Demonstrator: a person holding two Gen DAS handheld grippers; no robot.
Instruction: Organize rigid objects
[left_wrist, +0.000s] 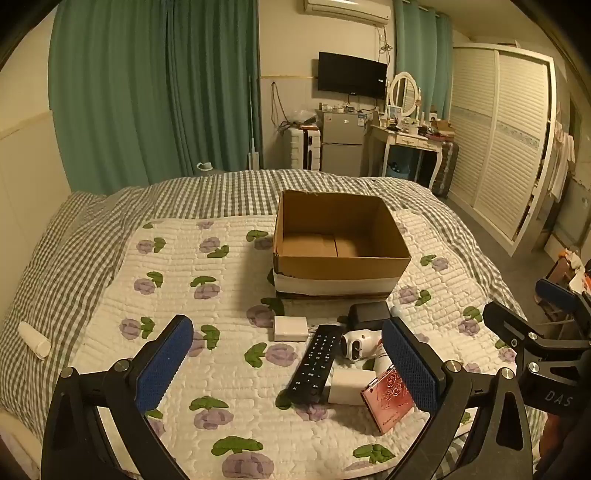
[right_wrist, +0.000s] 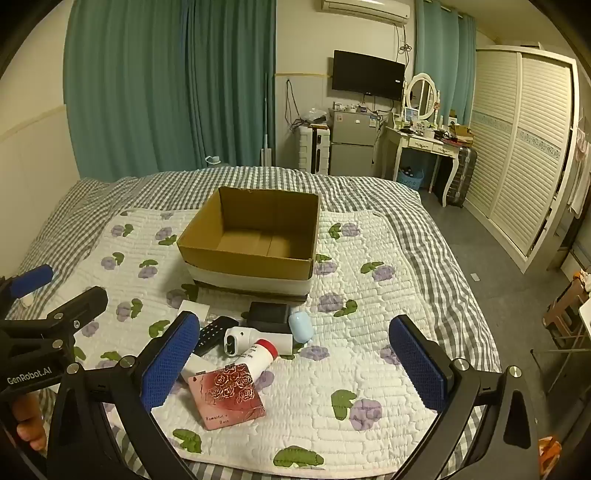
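Starting configuration for the sorting of rigid objects on a bed. An open cardboard box (right_wrist: 255, 236) stands on the flowered quilt (right_wrist: 369, 332), and its visible floor holds nothing — so, by the look of it, no item is yet put away. The objects lie in a loose cluster just in front of the box: a black remote control (left_wrist: 316, 362), a white handheld device (right_wrist: 236, 339), a red-capped white bottle (right_wrist: 258, 354), a pink rose-patterned case (right_wrist: 227, 395), a black rectangular case (right_wrist: 267, 315), a pale blue oval case (right_wrist: 301, 325) and two small white boxes (left_wrist: 290, 328), several touching or overlapping. A white tube (left_wrist: 34, 339) lies apart on the checked bedspread (left_wrist: 66, 258). The left gripper (left_wrist: 288, 365) is spread wide and holds nothing; it hangs over the near edge of the cluster. The right gripper (right_wrist: 295, 365) is likewise spread wide and empty, with the pink case between its fingers in view. The whole task appears to remain — each object to be picked up and set in the box.
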